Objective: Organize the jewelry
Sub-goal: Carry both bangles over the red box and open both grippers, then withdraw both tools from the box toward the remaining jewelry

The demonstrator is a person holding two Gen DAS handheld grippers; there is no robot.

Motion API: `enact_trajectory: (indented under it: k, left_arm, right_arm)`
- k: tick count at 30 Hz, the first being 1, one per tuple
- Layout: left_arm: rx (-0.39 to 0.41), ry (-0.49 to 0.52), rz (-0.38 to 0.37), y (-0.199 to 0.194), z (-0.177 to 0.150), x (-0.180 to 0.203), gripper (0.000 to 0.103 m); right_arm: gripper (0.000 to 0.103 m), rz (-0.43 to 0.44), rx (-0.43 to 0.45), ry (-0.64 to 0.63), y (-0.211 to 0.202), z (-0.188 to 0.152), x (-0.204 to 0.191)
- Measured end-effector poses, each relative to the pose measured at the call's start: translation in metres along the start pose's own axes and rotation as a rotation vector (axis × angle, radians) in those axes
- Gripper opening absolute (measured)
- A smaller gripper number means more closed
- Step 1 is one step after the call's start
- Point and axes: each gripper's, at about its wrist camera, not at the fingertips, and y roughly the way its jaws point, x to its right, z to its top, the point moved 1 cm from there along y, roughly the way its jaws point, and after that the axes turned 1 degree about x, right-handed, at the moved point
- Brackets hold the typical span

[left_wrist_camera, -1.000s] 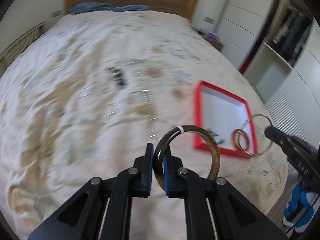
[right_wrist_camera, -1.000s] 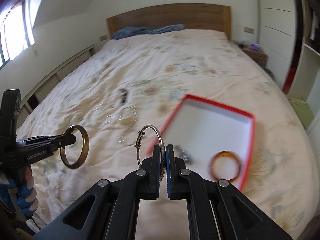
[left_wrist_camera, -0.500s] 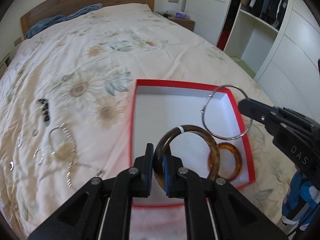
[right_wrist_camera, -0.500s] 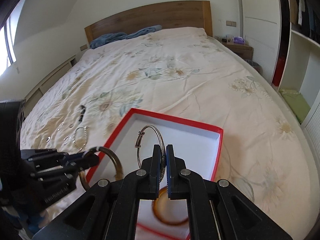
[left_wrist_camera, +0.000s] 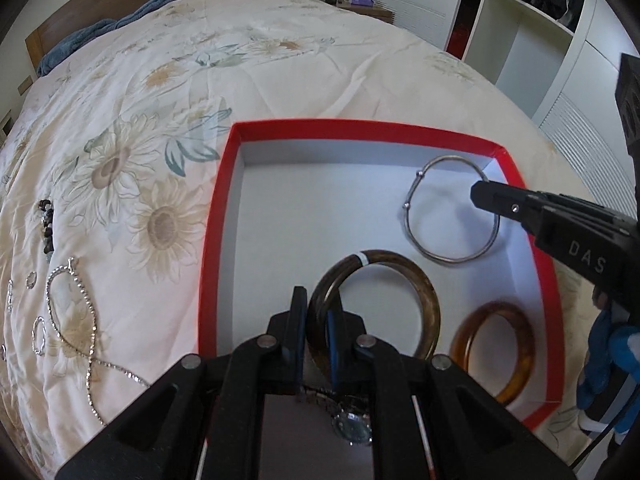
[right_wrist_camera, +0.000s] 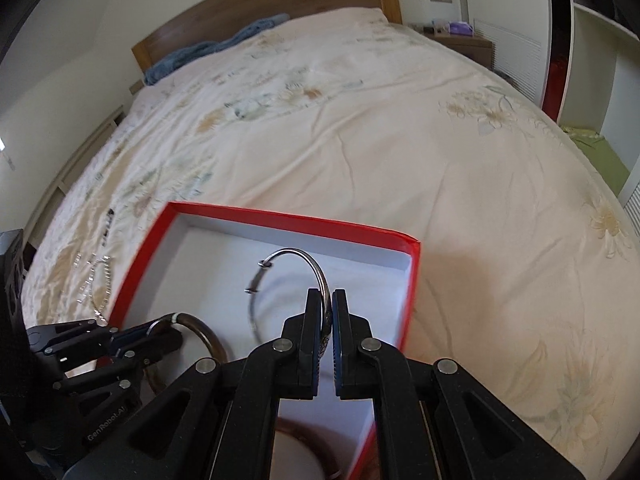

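Note:
A red box with a white floor lies on the bed; it also shows in the right wrist view. My left gripper is shut on a dark brown bangle, held low inside the box; the bangle also shows in the right wrist view. My right gripper is shut on a thin silver bangle, held inside the box's far right corner; it also shows in the left wrist view. An amber bangle lies on the box floor at the near right. A watch lies under my left gripper.
On the floral bedspread left of the box lie a rhinestone chain, small rings and a dark bead bracelet. A wooden headboard and blue cloth are at the far end. White wardrobe shelves stand to the right.
Both grippers have moved from beside the box to over it and lowered into it, each still holding its bangle. The box now looks closer and larger.

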Motion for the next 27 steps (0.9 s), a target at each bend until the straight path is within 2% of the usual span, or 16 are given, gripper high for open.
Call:
enact_trajectory:
  k: [13, 15, 18, 22, 27]
  left_arm:
    - [0.012, 0.016, 0.008, 0.003, 0.003, 0.001, 0.011]
    - [0.01, 0.005, -0.017, 0.001, 0.004, 0.0, 0.012]
    - [0.036, -0.009, -0.045, -0.013, 0.004, -0.003, 0.014]
    - [0.076, -0.012, -0.073, -0.045, 0.0, -0.003, 0.016]
    - [0.138, -0.01, -0.065, -0.09, -0.019, -0.008, 0.016]
  right_arm:
    - [0.006, -0.098, -0.063, -0.108, 0.015, 0.0, -0.009]
    - [0.014, -0.099, -0.061, -0.103, 0.011, -0.001, -0.009]
    - [0.024, -0.104, -0.036, -0.097, -0.006, -0.002, -0.012]
    - [0.028, -0.11, 0.007, -0.082, -0.041, -0.007, -0.015]
    - [0.035, -0.101, 0.051, -0.063, -0.089, -0.02, -0.026]
